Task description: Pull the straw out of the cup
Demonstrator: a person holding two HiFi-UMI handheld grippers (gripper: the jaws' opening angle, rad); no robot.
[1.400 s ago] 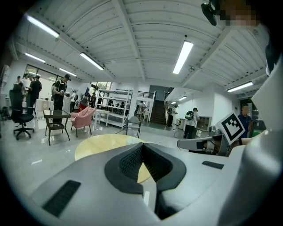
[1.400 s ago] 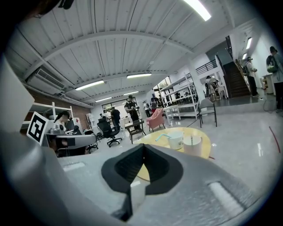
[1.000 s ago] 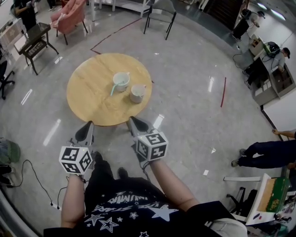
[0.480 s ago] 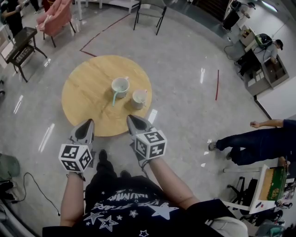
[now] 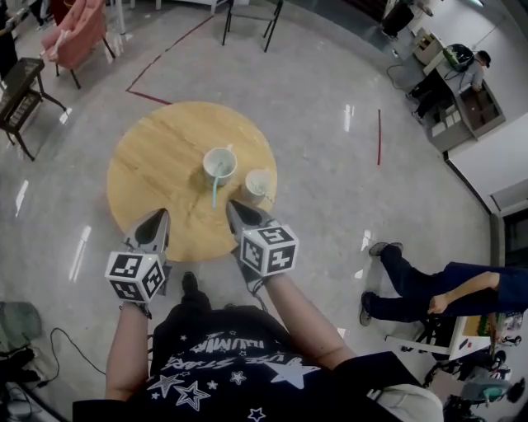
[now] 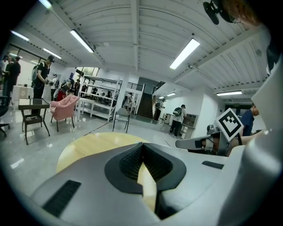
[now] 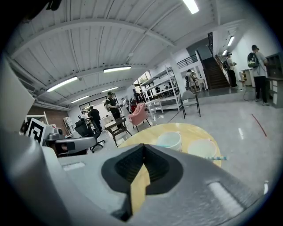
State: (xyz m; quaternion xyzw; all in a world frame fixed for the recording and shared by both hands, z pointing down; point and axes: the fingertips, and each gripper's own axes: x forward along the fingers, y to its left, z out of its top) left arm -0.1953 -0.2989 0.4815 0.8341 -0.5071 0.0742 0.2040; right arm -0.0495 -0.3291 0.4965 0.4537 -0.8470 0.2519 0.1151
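Note:
A round wooden table [image 5: 157, 165] carries two cups. The pale green cup [image 5: 219, 165] holds a green straw [image 5: 214, 191] that leans toward me. To its right stands a beige cup [image 5: 257, 185]; in the right gripper view this cup [image 7: 201, 148] has a striped straw [image 7: 217, 157] poking out to the right, beside the pale cup [image 7: 169, 140]. My right gripper [image 5: 233, 209] is shut and empty, its tip over the table's near edge just short of the cups. My left gripper [image 5: 156, 221] is also shut and empty at the near edge, left of the cups.
A pink armchair [image 5: 78, 33], a dark side table [image 5: 16, 86] and a black chair [image 5: 247, 16] stand beyond the table. A person [image 5: 437, 288] walks on the floor at the right. Red tape [image 5: 379, 136] marks the floor. A cable [image 5: 58, 338] lies at the left.
Both grippers have moved forward toward the table, which with its cups now sits nearer in the head view. The right gripper's tip now reaches over the table edge. The person at the right has walked left.

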